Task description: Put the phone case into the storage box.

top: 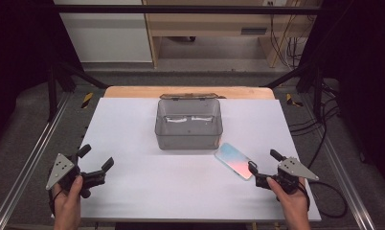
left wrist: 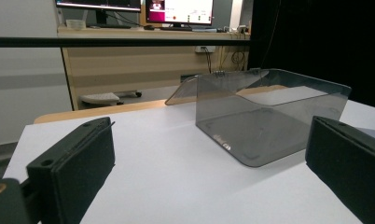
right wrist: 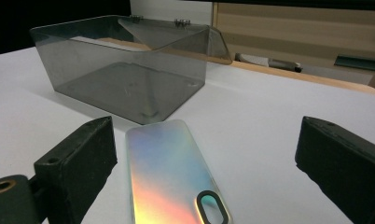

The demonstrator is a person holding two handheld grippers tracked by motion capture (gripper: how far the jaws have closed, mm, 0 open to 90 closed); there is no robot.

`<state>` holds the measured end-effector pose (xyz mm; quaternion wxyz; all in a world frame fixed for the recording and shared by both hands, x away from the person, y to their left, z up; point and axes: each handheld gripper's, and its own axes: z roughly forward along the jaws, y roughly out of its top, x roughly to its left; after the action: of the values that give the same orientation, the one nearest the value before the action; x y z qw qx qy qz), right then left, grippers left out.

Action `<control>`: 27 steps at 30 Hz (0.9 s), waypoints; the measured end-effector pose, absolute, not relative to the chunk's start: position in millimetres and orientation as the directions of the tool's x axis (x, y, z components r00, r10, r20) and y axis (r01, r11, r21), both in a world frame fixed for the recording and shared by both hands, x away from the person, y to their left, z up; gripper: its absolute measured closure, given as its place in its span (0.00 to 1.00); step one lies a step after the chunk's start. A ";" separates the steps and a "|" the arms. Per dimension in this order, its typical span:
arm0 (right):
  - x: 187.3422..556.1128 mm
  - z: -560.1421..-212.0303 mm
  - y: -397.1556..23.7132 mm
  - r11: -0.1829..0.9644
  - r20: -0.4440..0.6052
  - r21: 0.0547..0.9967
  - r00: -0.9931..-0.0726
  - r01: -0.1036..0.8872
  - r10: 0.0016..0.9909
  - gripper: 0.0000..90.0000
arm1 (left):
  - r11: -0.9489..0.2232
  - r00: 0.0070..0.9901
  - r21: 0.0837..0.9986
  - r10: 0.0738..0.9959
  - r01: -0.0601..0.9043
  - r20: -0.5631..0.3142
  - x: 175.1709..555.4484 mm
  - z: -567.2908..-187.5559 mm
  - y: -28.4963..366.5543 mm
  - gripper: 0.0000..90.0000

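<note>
The white desk (top: 147, 191) carries everything, and ahead of both hand-held grippers, near its middle, stands a smoky transparent box (top: 189, 124) with its hinged lid (top: 188, 96) thrown back on the far side, so the top is open. Smaller, and just ahead of the right hand-held gripper (top: 261, 173), lies an iridescent phone case (top: 234, 161), flat on the desk with its back up, its near corner close to the left-hand jaw of that gripper and its far end just beside the box's near corner. In the right gripper view the case (right wrist: 169, 172) runs up between the two black jaws, which stand released and wide, the pads not pressing on it. The step in hand looks like the approach to picking up the case, probably to put it in the box. The next move would call for easing forward and low so that the jaws straddle its thin long edges before closing; a flat, slick shell may slide rather than lift. The right hand (top: 292, 203) holds its tool low and tilted toward the case. The left hand-held gripper (top: 96, 162) is also released and empty, held low over the near left of the desk and aimed at the box.
</note>
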<state>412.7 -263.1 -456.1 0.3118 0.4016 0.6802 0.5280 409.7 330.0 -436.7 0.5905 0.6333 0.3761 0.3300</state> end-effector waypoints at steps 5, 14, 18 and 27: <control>412.8 -458.4 -264.0 0.128 -0.001 0.962 -0.468 0.240 0.884 0.06 | -0.031 0.498 0.995 0.867 0.091 -0.019 410.5 -437.2 329.3 0.02; 412.3 -457.9 -259.6 0.131 0.007 0.953 -0.454 0.272 0.891 0.07 | -0.036 0.490 0.994 0.871 0.102 -0.019 410.4 -437.4 329.9 0.02; 414.6 -458.5 -255.2 0.140 0.021 0.942 -0.469 0.305 0.883 0.05 | -0.034 0.488 0.994 0.873 0.106 -0.022 411.9 -438.0 331.1 0.02; 419.8 -458.1 -242.4 0.180 0.024 0.912 -0.487 0.369 0.873 0.04 | -0.040 0.488 0.993 0.873 0.114 -0.020 411.8 -438.2 331.6 0.02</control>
<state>419.8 -242.4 -458.1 0.2664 0.4310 0.7205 0.4735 411.8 331.6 -438.2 0.5763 0.6417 0.3843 0.3292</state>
